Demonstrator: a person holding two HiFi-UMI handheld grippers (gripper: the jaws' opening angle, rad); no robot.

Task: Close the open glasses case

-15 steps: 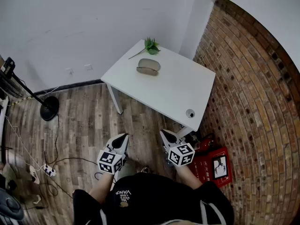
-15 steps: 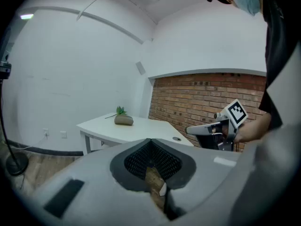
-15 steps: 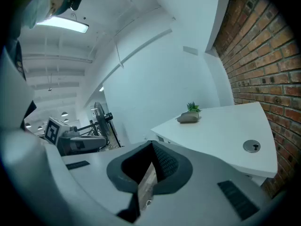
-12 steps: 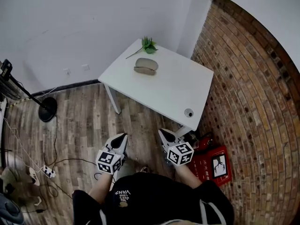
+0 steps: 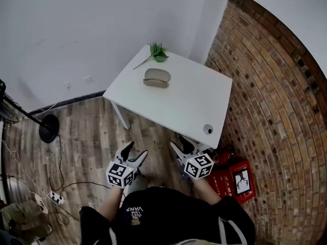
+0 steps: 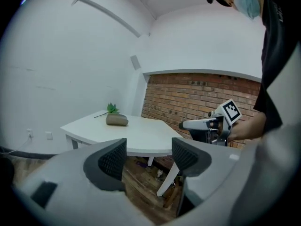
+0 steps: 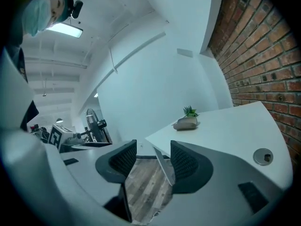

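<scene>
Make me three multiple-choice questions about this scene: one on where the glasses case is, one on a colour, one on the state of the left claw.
1. Where is the glasses case?
A. on a shelf
B. on the table, beside the green sprig
C. in a claw

2. What colour is the table top?
A. white
B. black
C. red

3. How is the left claw?
A. shut on the case
B. open and empty
C. shut on the sprig

Answers:
1 B, it lies near the table's far corner, next to the sprig.
2 A, the top is plain white.
3 B, its jaws stand apart with nothing between them.
</scene>
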